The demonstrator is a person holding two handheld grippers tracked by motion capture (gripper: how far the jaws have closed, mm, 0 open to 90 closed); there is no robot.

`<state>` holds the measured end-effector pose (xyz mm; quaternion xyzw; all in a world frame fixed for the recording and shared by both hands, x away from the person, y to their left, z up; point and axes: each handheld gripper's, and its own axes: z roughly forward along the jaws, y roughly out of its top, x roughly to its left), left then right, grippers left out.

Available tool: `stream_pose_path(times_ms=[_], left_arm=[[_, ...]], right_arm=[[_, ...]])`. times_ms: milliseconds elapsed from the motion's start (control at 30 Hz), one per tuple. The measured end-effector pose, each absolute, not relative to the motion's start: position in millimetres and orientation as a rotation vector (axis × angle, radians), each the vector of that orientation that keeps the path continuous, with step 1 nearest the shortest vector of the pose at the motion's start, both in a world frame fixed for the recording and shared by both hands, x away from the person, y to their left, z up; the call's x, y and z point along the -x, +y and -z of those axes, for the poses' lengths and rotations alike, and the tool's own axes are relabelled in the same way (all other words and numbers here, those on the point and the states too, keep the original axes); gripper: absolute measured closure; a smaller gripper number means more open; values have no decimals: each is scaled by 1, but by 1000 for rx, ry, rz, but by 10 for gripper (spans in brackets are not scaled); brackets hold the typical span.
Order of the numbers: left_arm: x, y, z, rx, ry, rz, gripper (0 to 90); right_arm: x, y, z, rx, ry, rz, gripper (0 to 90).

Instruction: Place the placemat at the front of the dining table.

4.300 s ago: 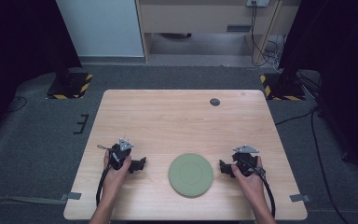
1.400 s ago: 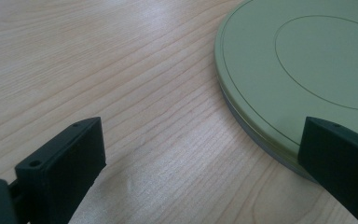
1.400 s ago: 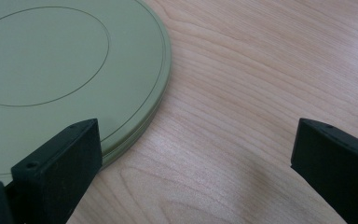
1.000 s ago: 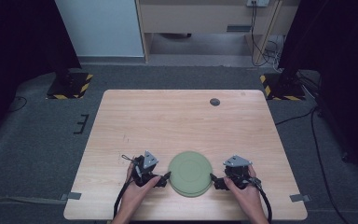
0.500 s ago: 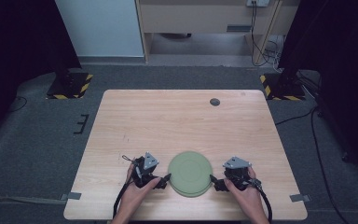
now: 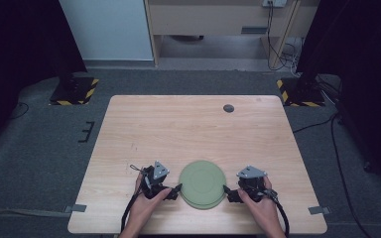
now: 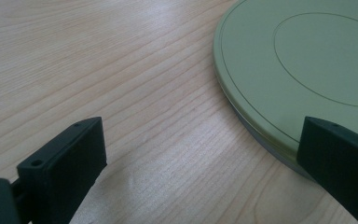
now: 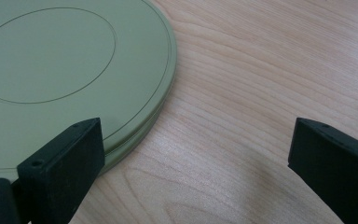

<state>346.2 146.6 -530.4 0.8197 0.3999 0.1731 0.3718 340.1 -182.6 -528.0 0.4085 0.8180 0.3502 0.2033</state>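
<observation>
1. Now the green plate (image 6: 202,183) lies flat on the counter (image 6: 188,129), near its front edge, between the two hands.
2. Left gripper (image 6: 171,190) sits just beside the plate's left rim, fingers (image 7: 65,168) spread open, one reaching over the rim.
3. Right gripper (image 6: 229,193) mirrors it at the plate's right rim, fingers (image 8: 63,163) likewise apart and holding nothing.
4. Both are about equally near; being round, the plate has no long axis, so I judge a two-sided pinch of the rim comes next.

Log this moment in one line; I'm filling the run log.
left gripper: open, at green plate left rim | right gripper: open, at right rim | plate flat on table
</observation>
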Motion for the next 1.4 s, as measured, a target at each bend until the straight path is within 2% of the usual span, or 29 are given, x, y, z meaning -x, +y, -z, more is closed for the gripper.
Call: stream_pose_path(times_ms=[1400], left_arm=[[-350, 146, 531, -2082, 1055, -472, 22]], right_arm=[[-341, -180, 529, -1147, 2258, -966, 43]])
